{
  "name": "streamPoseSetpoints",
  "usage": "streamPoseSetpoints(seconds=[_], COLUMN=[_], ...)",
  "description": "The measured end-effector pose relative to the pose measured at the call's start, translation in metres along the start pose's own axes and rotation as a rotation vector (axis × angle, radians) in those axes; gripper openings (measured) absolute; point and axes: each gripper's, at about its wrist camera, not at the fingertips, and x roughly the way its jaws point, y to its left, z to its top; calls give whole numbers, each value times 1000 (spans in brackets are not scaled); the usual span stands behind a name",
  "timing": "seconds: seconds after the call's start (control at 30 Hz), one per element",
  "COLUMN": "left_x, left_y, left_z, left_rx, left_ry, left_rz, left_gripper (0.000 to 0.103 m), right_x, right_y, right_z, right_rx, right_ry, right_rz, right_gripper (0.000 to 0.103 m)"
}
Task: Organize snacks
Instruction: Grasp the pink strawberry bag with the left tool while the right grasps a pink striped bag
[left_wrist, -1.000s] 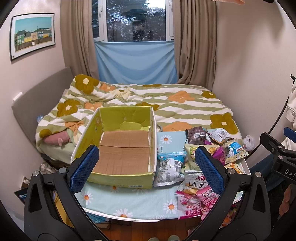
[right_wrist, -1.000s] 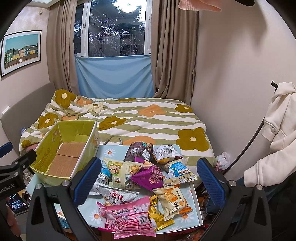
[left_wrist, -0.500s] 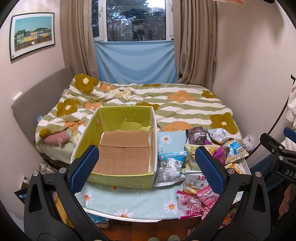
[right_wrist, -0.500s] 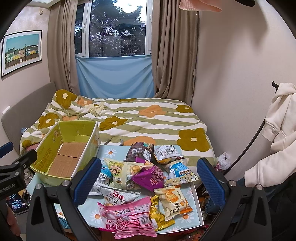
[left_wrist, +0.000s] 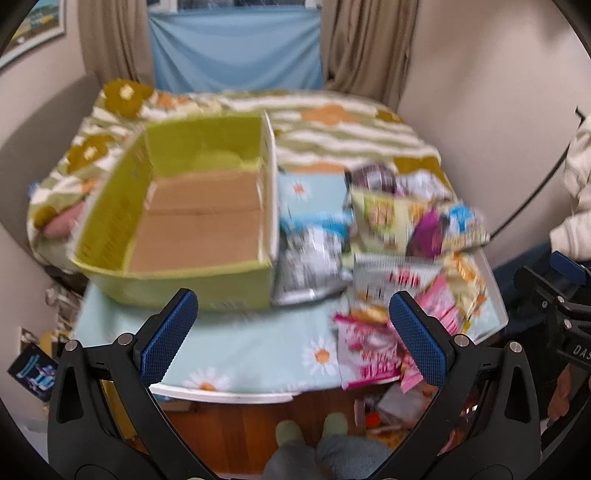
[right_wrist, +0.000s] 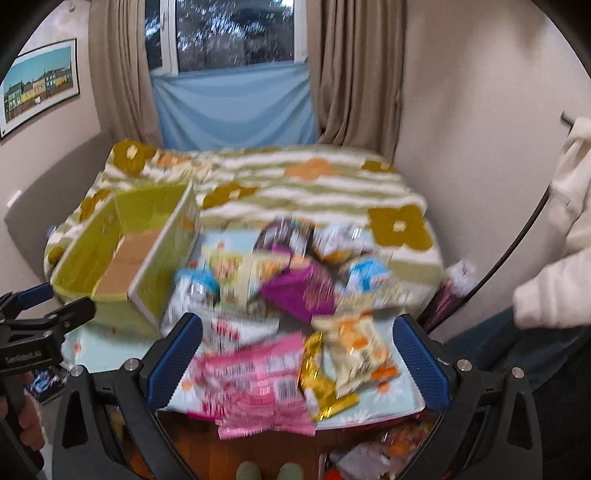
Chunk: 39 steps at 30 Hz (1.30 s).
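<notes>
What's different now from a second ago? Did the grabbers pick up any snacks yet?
Not yet. Both cameras have tipped down and moved closer to the table, blurring the view. The left gripper and right gripper stayed open and empty. The green box is still empty, and the snack packets, including the pink packet, lie where they were.

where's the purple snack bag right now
In the right wrist view the purple snack bag lies mid-pile on the table, right of the green box, behind the pink packet.
</notes>
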Motion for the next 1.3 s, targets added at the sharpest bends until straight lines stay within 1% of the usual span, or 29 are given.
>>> streamPoseSetpoints(seconds=[0.03,0.07,0.17,0.33,0.4,0.47,0.5,0.53,0.57,0.6,0.63,0.7,0.73,0.97,1.1,1.2,1.3], left_x=[13,22,51,82,94,103,106,109,111,113,116,121,123,127,127,125,136], left_y=[-4,-8,-20,-33,-36,-37,-37,-39,-40,-42,-45,-49,-51,-67,-81,-83,-83], left_z=[-9,-13,-33,-54,-59,-63,-64,-65,-66,-67,-69,-71,-72,-79,-83,-80,-77], left_rx=[6,9,6,-16,-15,-21,-23,-21,-15,-6,4,11,10,1,23,23,17], left_ry=[29,48,115,163,170,180,182,182,182,182,182,180,180,178,181,182,198], left_rz=[-16,-20,-35,-50,-30,-31,-34,-36,-33,-27,-17,-11,-13,-28,-31,-31,-22], left_gripper=[103,103,103,103,103,103,103,103,103,103,103,103,103,103,103,103,103], right_x=[7,18,44,85,96,107,112,115,114,114,114,115,116,119,116,112,112], right_y=[-2,-4,-5,-1,0,-2,-2,-3,-3,-2,0,1,0,-9,-16,-20,-22], right_z=[-7,-16,-31,-51,-56,-60,-61,-61,-61,-61,-60,-60,-60,-55,-48,-42,-39], right_rx=[-3,-13,-42,-90,-109,-118,-121,-122,-137,-152,-171,-190,-188,-153,-141,-143,-148], right_ry=[20,48,101,192,205,223,234,238,220,216,217,209,216,224,217,205,202], right_rz=[18,41,90,202,225,262,285,320,326,338,364,373,397,431,444,444,449], right_gripper=[103,103,103,103,102,98,93,88,88,83,69,66,61,59,59,59,59])
